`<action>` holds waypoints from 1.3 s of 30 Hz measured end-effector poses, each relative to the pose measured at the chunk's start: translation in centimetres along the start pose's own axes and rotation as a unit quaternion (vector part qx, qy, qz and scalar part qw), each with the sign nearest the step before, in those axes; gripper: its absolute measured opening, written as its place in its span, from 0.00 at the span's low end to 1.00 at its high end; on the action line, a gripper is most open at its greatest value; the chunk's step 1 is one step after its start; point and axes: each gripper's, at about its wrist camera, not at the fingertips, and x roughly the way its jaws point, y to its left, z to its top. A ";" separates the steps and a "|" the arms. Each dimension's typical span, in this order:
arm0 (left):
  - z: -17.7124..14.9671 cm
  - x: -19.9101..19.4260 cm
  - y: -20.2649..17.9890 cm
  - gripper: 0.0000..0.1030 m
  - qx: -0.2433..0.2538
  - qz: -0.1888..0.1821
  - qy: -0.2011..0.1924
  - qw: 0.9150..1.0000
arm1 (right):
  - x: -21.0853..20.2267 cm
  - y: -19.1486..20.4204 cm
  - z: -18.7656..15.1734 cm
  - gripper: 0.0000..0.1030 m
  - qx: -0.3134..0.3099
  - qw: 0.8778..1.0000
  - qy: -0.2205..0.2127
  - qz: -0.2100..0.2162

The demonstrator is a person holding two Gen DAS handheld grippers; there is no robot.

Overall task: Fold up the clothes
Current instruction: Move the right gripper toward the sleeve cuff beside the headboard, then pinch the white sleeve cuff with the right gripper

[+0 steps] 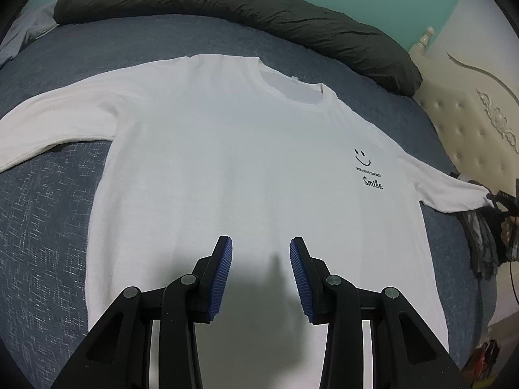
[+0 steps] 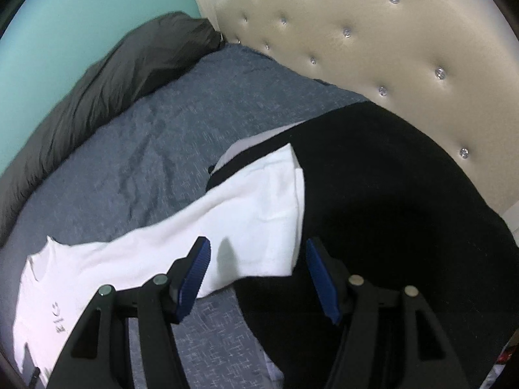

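A white long-sleeved shirt (image 1: 246, 162) lies flat and face up on the blue bedspread (image 1: 48, 227), with a black smiley and the word "Smile" (image 1: 372, 182) on its chest. My left gripper (image 1: 260, 242) hovers open over the shirt's lower middle, with nothing between its blue pads. In the right wrist view one white sleeve (image 2: 253, 214) stretches across a black garment (image 2: 389, 210). My right gripper (image 2: 258, 243) stands open just above that sleeve's end, its pads apart and not pressing on it. It also shows small and dark by the cuff, the right gripper (image 1: 494, 198).
A dark grey rolled duvet (image 1: 227, 9) runs along the far side of the bed against a teal wall. A cream tufted headboard (image 2: 356, 39) closes off the right side. The bedspread (image 2: 146, 136) beyond the sleeve is wrinkled. Dark clothing (image 1: 480, 243) hangs at the bed's right edge.
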 end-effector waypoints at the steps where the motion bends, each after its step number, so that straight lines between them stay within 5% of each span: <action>1: 0.0 0.0 0.0 0.40 0.000 0.000 0.000 1.000 | 0.1 0.0 0.0 0.59 0.002 1.000 -0.002 -0.001; 11: 0.0 -0.1 0.0 0.40 0.000 0.000 -0.001 1.000 | -0.3 0.2 0.1 0.11 -0.001 1.000 -0.026 -0.017; 20: 0.0 -0.7 -0.3 0.40 0.001 -0.003 -0.006 1.000 | -3.0 2.3 0.5 0.06 -0.034 0.996 -0.077 -0.011; 39: -2.1 -5.8 -1.5 0.40 0.003 -0.007 -0.021 1.000 | -14.3 16.3 2.5 0.05 -0.133 0.972 -0.158 0.114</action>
